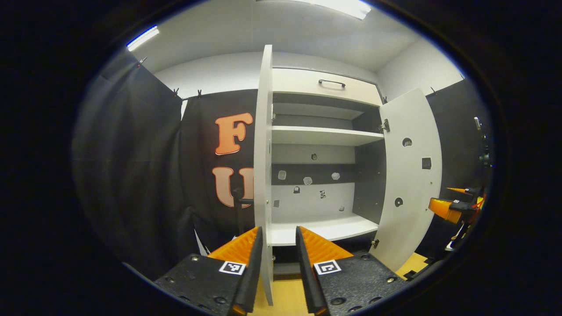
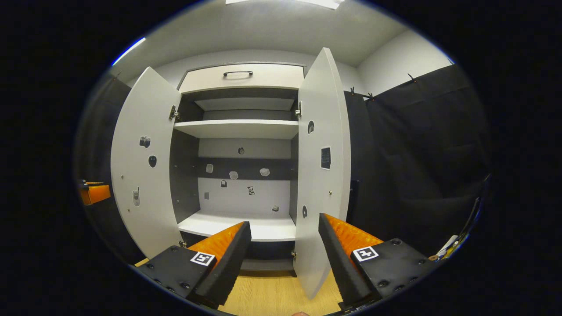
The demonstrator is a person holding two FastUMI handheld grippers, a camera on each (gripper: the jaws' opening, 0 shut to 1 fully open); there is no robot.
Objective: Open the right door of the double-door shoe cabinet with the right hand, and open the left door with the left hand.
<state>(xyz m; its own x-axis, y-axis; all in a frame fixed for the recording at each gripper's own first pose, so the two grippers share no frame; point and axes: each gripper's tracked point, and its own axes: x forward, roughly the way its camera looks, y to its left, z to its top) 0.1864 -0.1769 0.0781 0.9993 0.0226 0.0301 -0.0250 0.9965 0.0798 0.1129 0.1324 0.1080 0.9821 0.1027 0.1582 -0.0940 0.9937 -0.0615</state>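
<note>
Both white cabinet doors (image 2: 140, 162) swung wide — left gripper (image 1: 279, 235) and right gripper (image 2: 284, 226) level, fingers parted, each straddling a door edge.

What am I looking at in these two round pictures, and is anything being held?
A person holds a two-finger tool in each hand; a fisheye camera rides on each. The left gripper view looks along the left tool, whose orange fingers straddle the edge of the left door. The right gripper view looks along the right tool, open around the edge of the right door. Neither visibly pinches its door. Both doors of the shoe cabinet stand open, and its shelves look bare.
</note>
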